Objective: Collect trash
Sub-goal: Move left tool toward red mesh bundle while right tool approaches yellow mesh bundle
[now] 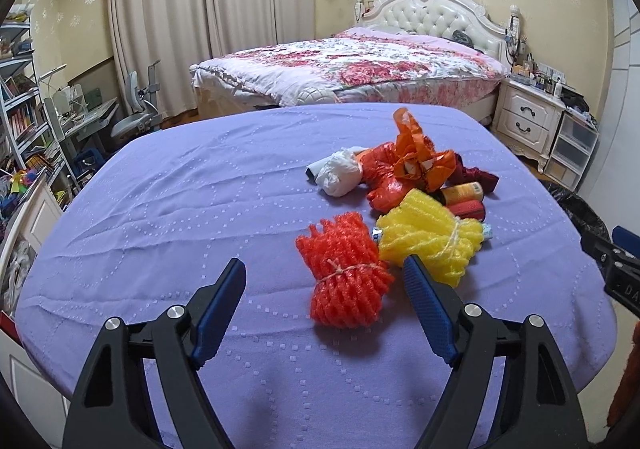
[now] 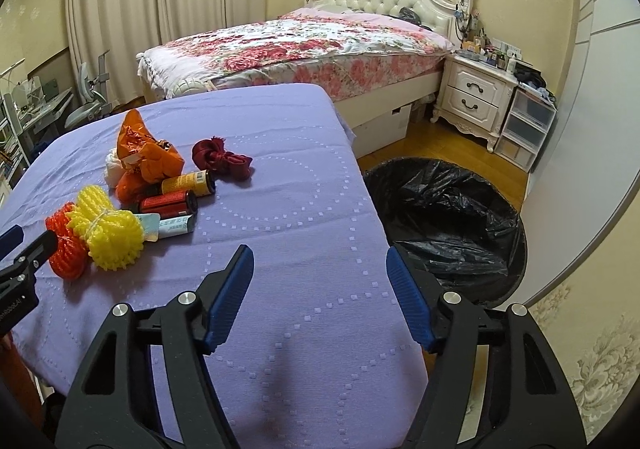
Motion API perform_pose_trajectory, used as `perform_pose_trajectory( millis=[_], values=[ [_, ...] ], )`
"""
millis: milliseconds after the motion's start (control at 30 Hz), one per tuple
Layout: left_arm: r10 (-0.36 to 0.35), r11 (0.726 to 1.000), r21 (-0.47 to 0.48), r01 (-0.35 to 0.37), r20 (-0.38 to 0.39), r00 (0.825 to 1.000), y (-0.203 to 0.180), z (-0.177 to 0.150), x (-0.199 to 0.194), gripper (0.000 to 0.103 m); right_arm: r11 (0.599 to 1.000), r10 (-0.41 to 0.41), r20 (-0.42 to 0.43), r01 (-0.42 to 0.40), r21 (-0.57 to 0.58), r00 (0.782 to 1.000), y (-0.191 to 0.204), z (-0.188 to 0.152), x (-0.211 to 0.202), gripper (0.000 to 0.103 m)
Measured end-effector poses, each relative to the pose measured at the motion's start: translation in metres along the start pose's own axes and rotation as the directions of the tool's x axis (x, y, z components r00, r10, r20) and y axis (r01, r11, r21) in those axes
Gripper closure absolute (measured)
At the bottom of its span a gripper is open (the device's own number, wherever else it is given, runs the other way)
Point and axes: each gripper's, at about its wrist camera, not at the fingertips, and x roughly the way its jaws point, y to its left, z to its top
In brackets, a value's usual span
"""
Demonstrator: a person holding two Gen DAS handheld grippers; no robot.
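Trash lies in a pile on the purple-covered table: an orange foam net, a yellow foam net, a white wad, an orange plastic bag, a dark red cloth, two small cans and a pale packet. My left gripper is open, its fingers either side of the orange net's near end and above the table. My right gripper is open and empty over the table's right edge. A bin with a black liner stands on the floor right of the table.
A bed with a floral quilt stands behind the table. A white nightstand and plastic drawers are at the right wall. Shelves, a desk and a chair fill the left side.
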Motion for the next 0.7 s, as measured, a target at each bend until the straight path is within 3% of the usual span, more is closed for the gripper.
perform_pose_trajectory(
  millis=[500, 700],
  values=[
    [-0.03, 1.0, 0.002, 0.03, -0.076, 0.997, 0.0, -0.008, 0.028, 0.025, 1.0, 0.012, -0.032, -0.013, -0.022, 0.999, 0.012, -0.003, 0.009, 0.035],
    [-0.127, 0.992, -0.018, 0.125, -0.089, 0.988, 0.004, -0.01, 0.027, 0.057, 1.0, 0.016, -0.037, -0.017, -0.025, 0.999, 0.015, -0.005, 0.011, 0.035]
  ],
)
